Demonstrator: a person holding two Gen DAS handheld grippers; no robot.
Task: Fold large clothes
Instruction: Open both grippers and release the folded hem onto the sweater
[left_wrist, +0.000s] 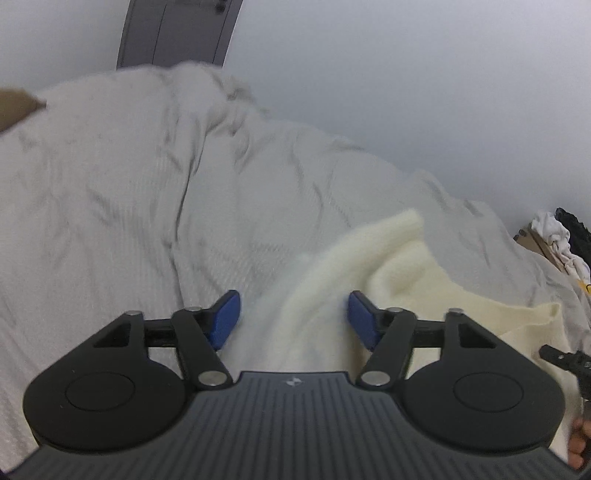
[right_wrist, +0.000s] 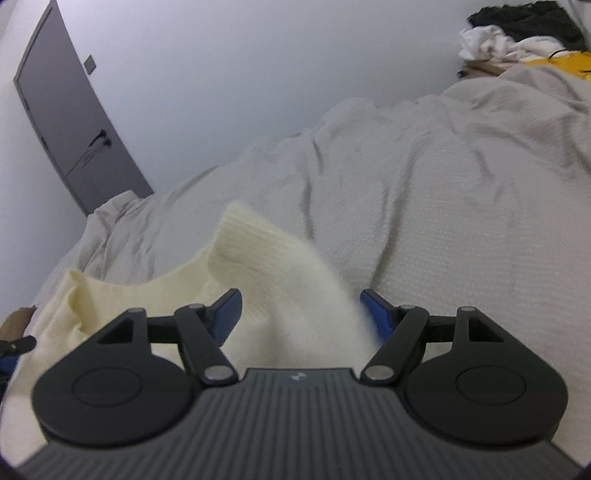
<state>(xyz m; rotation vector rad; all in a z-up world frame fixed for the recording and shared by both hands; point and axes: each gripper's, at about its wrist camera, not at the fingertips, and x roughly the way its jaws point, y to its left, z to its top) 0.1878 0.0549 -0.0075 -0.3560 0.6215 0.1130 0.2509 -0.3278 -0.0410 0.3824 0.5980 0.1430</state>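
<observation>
A cream knitted sweater (left_wrist: 399, 266) lies rumpled on a bed with a pale grey textured cover (left_wrist: 129, 203). My left gripper (left_wrist: 293, 317) hovers low over it. Its blue pads stand well apart, and a ridge of the cream knit runs up between them. In the right wrist view the same sweater (right_wrist: 258, 251) shows a ribbed cuff or hem that points away from me. My right gripper (right_wrist: 301, 314) is also open, with a blurred hump of the knit filling the gap between its pads. Whether either pair of pads touches the cloth is unclear through the blur.
The bed cover (right_wrist: 443, 184) is creased and runs to a white wall. A grey door (right_wrist: 70, 122) stands at the far left. A pile of white, black and yellow clothes (right_wrist: 517, 33) lies at the bed's far right. A person's fingers (left_wrist: 580, 439) show at the lower right edge.
</observation>
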